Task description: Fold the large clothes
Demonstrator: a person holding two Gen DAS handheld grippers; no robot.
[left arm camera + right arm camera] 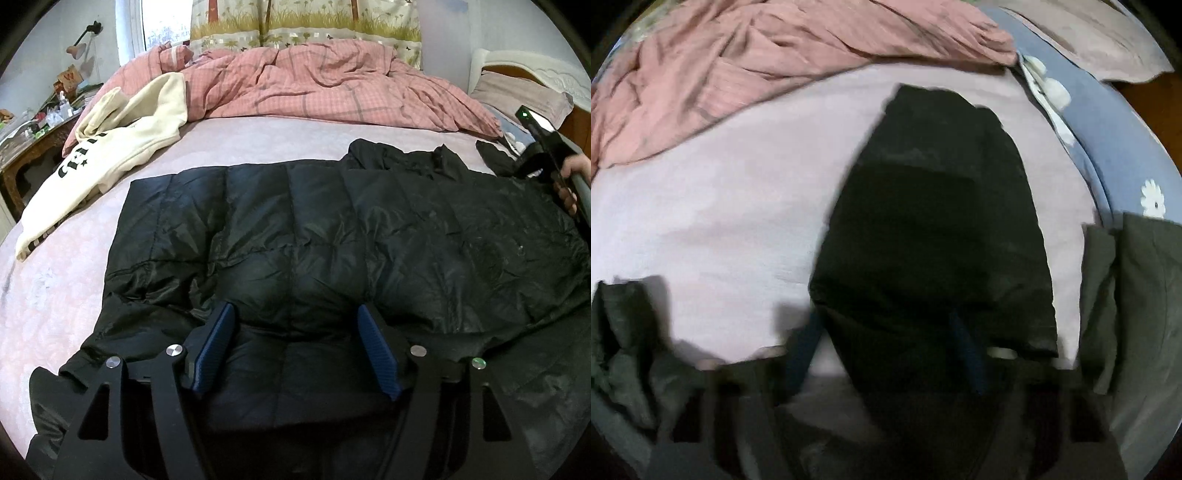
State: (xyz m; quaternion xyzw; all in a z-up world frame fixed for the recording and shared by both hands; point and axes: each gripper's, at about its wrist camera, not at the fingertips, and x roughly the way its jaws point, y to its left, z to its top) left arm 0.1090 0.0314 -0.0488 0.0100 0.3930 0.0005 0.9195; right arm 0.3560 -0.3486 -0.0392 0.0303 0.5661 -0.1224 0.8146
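Fingers (218, 343) of left gripper (295, 349) spread wide, nothing between, low over black jacket (332, 236). Jacket lies flat across pink sheet (66, 280). Right gripper (886, 350) over jacket sleeve (934, 221); view blurred, finger state unclear. Cream hoodie (122, 147) beside jacket, apart. Pink duvet (314, 85) bunched behind.

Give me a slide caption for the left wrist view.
Open left tongs hover over a black jacket spread on the bed, beside a cream hoodie.
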